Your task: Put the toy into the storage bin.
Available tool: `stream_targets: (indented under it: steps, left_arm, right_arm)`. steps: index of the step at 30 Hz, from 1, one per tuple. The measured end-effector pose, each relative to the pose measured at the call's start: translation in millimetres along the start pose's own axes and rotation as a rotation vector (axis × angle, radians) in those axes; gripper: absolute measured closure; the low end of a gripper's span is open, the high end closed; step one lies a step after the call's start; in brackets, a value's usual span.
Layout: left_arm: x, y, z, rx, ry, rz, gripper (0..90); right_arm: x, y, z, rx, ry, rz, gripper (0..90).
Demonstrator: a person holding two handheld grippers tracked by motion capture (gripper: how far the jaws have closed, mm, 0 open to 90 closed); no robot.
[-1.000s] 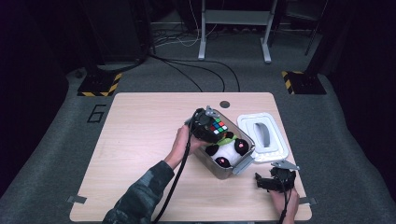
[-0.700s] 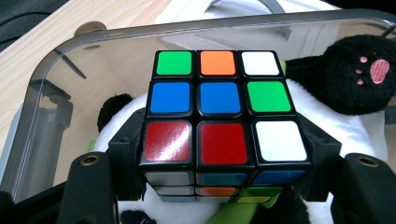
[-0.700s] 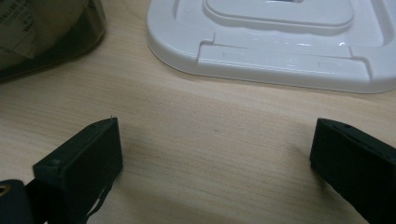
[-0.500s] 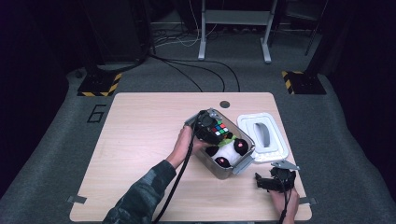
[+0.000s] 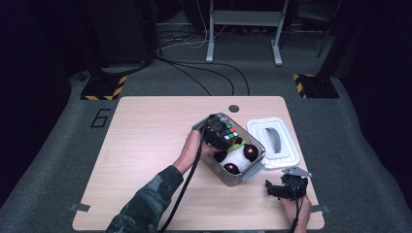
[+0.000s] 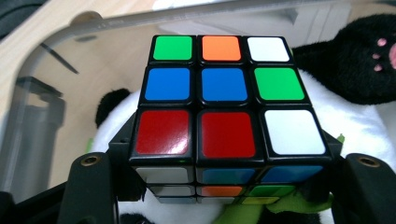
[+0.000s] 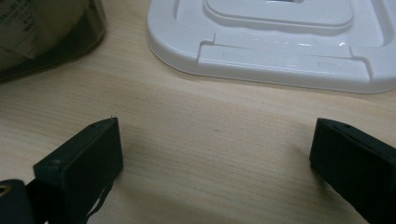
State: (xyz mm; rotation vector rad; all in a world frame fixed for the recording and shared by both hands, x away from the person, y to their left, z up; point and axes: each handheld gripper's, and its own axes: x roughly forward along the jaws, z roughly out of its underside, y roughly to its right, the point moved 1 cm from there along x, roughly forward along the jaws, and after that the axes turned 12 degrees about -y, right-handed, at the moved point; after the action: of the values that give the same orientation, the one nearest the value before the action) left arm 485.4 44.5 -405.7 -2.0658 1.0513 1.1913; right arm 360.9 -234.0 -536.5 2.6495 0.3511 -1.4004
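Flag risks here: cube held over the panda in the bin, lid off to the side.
1. The cube sits between the left gripper jaws above the plush panda; released there, it may roll off the soft toy or perch too high.
2. If it sits high, the white lid may not close on the clear bin.
3. The right gripper rests open, not steadying the bin.

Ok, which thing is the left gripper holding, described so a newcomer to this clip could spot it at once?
On the pale wooden table, find the clear plastic box beside the white plastic lid. Over the black-and-white plush panda in that box, the left gripper clamps a black-framed puzzle cube. Hard edges and colour squares set it apart from the soft toy.
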Motion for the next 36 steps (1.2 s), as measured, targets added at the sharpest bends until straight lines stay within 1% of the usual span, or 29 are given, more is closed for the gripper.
stream_targets:
  steps: [2, 3, 5, 10, 14, 15, 16, 18, 19, 25, 26, 27, 28, 30, 32, 34, 36]
  left_arm:
    - [-1.9, 0.9, 0.6, -0.001, 0.008, -0.001, 33.6]
    - [-3.3, 1.3, 0.6, 0.013, 0.016, -0.007, 33.4]
    - [-5.5, 1.9, 1.0, 0.015, 0.011, -0.013, 32.8]
    - [-16.1, 2.1, 4.2, 0.009, 0.036, -0.016, 21.5]
    - [-24.7, 1.4, 10.2, 0.006, 0.053, -0.005, 16.6]
    - [-28.2, 0.5, 12.9, 0.012, 0.059, -0.010, 15.8]
    - [-30.1, 0.2, 14.8, 0.011, 0.064, -0.006, 15.3]
    - [-35.2, -1.2, 20.7, 0.011, 0.081, -0.006, 14.8]
    - [-38.5, -1.7, 24.9, 0.006, 0.091, 0.001, 14.7]
    - [-52.9, -5.8, 46.1, -0.007, 0.126, 0.009, 12.2]
    - [-55.3, -6.4, 50.1, -0.013, 0.129, 0.003, 11.5]
    - [-57.8, -8.0, 54.5, -0.008, 0.130, -0.004, 10.0]
    - [-59.8, -8.6, 60.1, -0.024, 0.142, -0.005, 9.1]
    - [-63.0, -10.6, 68.5, -0.034, 0.142, -0.023, 6.7]
    - [-65.9, -12.6, 78.5, -0.056, 0.152, -0.026, 4.3]
    - [-69.3, -15.9, 89.7, -0.067, 0.160, -0.042, 3.2]
    - [-72.0, -18.2, 97.5, -0.077, 0.158, -0.046, 1.9]
  right_arm:
    - [0.0, 0.0, 0.0, 0.000, 0.000, 0.000, 2.0]
    - [0.0, 0.0, 0.0, 0.000, 0.000, 0.000, 2.0]
    - [-0.1, 0.0, 0.0, 0.000, -0.001, 0.000, 2.0]
    - [0.0, 0.0, 0.0, 0.000, 0.000, 0.000, 2.0]
    - [0.0, -0.1, 0.0, 0.001, -0.001, 0.000, 2.0]
    - [0.0, -0.1, 0.0, 0.001, -0.001, 0.000, 2.0]
    - [0.0, -0.1, 0.0, 0.001, -0.001, 0.000, 2.0]
    - [0.0, 0.0, 0.0, 0.000, 0.000, 0.000, 2.0]
    - [-0.1, -0.1, 0.0, 0.001, -0.001, 0.000, 2.0]
    - [0.0, -0.1, 0.0, 0.002, 0.000, 0.000, 2.0]
    - [-0.1, 0.0, 0.0, 0.001, 0.000, 0.000, 2.0]
    - [0.0, -0.2, 0.0, 0.003, 0.000, 0.000, 2.0]
    - [0.0, -0.1, 0.0, 0.003, 0.000, 0.000, 2.0]
    - [-0.1, 0.0, 0.0, 0.001, -0.001, -0.001, 2.0]
    - [-0.1, 0.0, 0.0, 0.001, -0.001, -0.001, 2.0]
    - [0.0, 0.0, 0.0, 0.001, -0.001, -0.001, 2.0]
    - [0.0, 0.0, 0.0, 0.001, -0.001, -0.001, 2.0]
